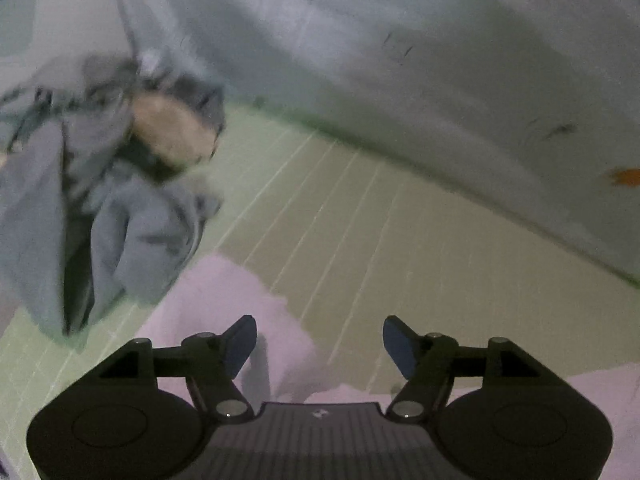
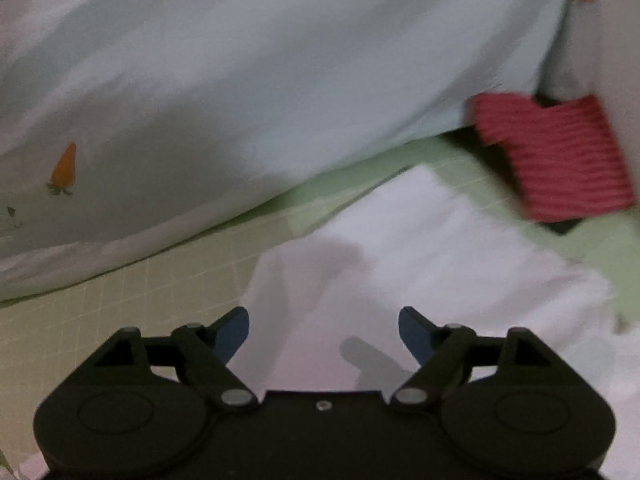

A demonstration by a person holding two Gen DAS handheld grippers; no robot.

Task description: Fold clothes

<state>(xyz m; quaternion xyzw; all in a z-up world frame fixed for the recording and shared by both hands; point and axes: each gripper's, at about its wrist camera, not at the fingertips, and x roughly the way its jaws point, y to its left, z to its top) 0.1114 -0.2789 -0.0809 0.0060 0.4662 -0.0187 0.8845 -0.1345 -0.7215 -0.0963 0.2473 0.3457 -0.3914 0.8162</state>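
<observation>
A white garment [image 2: 420, 248] lies flat on the green gridded mat [image 2: 100, 300]; it also shows in the left wrist view [image 1: 212, 300]. My right gripper [image 2: 324, 332] is open and empty, just above the white garment. My left gripper [image 1: 320, 344] is open and empty, over the garment's edge and the mat [image 1: 380, 240]. A crumpled grey-blue garment [image 1: 100, 208] with a tan patch lies at the left in the left wrist view. A folded red striped garment [image 2: 560, 156] lies at the right in the right wrist view.
A pale blue sheet with small carrot prints [image 2: 240, 80] rises behind the mat; it also shows in the left wrist view [image 1: 400, 60]. A white wall [image 2: 620, 60] stands at the far right.
</observation>
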